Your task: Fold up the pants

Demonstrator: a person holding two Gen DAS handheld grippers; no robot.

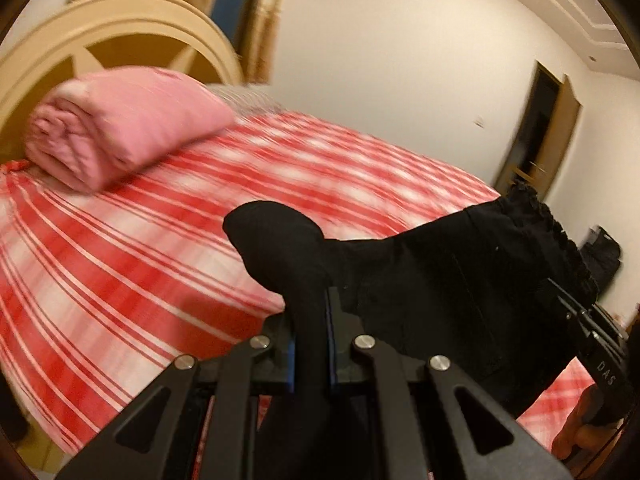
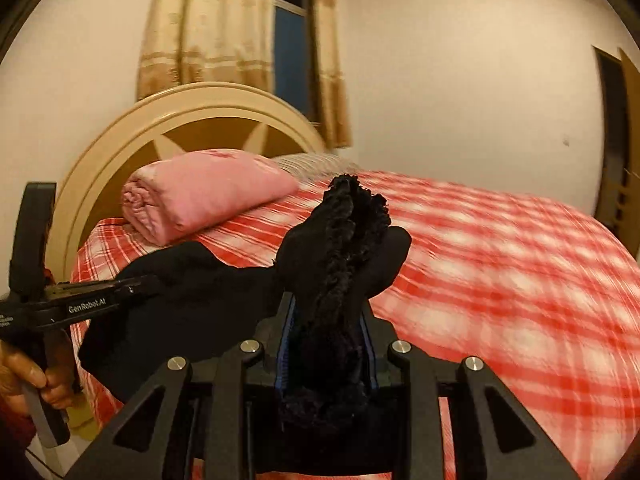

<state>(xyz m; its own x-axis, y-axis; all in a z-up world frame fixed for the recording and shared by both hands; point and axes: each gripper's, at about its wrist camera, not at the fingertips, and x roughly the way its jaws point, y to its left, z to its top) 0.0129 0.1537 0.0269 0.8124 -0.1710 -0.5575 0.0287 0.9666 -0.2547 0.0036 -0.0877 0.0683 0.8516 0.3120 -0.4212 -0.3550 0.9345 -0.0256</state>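
Observation:
Black pants (image 1: 440, 272) hang stretched in the air between both grippers, above a bed with a red-and-white plaid sheet (image 1: 132, 248). My left gripper (image 1: 311, 312) is shut on one end of the pants, and a black fold bulges up past its fingers. My right gripper (image 2: 327, 320) is shut on the frilly waistband end (image 2: 352, 216). In the right wrist view the left gripper (image 2: 136, 286) enters from the left, holding the pants (image 2: 192, 292). In the left wrist view the right gripper (image 1: 576, 312) shows at the right edge.
A folded pink blanket (image 2: 204, 192) lies near the cream headboard (image 2: 192, 108). A striped pillow (image 2: 312, 162) sits behind it. Beige curtains (image 2: 224, 28) and a window are beyond. A dark doorway (image 2: 612, 132) is at the right. The plaid sheet (image 2: 520, 260) spreads under the pants.

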